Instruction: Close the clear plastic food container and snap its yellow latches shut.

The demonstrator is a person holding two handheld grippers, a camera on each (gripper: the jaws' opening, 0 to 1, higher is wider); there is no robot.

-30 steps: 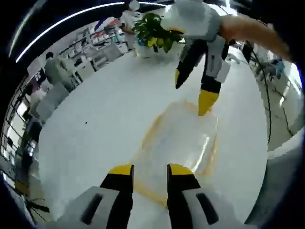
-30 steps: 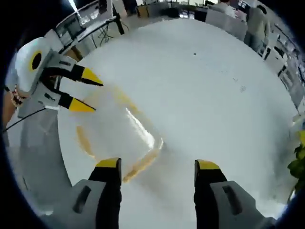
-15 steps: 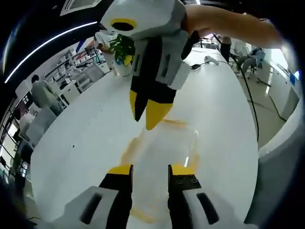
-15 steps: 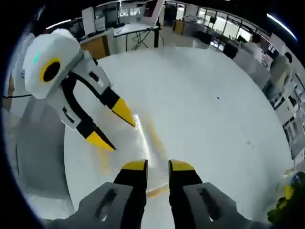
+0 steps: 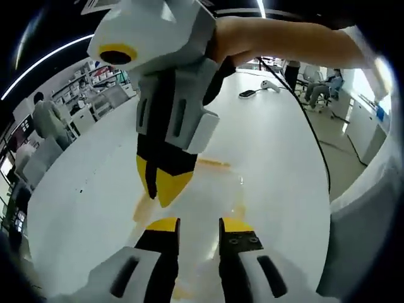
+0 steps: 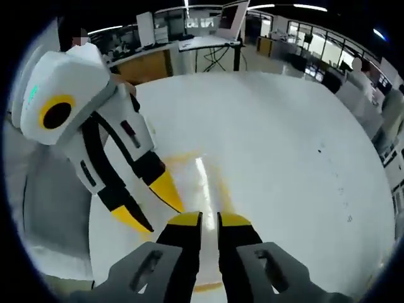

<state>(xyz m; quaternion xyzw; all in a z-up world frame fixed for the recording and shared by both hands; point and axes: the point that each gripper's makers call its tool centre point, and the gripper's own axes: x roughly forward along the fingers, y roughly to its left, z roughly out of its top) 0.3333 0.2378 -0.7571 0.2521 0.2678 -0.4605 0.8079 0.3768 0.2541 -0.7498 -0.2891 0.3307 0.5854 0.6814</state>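
I count two grippers, one clear container and one white table. In the left gripper view, my left gripper (image 5: 194, 225) rises from the bottom with jaws close together, a narrow gap between the yellow tips and nothing pinched; the right gripper (image 5: 163, 188) comes down from above, its tips together, just over the container (image 5: 218, 192), which lies flat on the table (image 5: 82, 208) directly ahead of my left tips. In the right gripper view, the left gripper (image 6: 150, 205) enters from the left, its tips slightly apart; the container's yellow latches (image 6: 178, 158) show along its edges; my right gripper (image 6: 209, 219) holds its jaws nearly together over the lid, gripping nothing.
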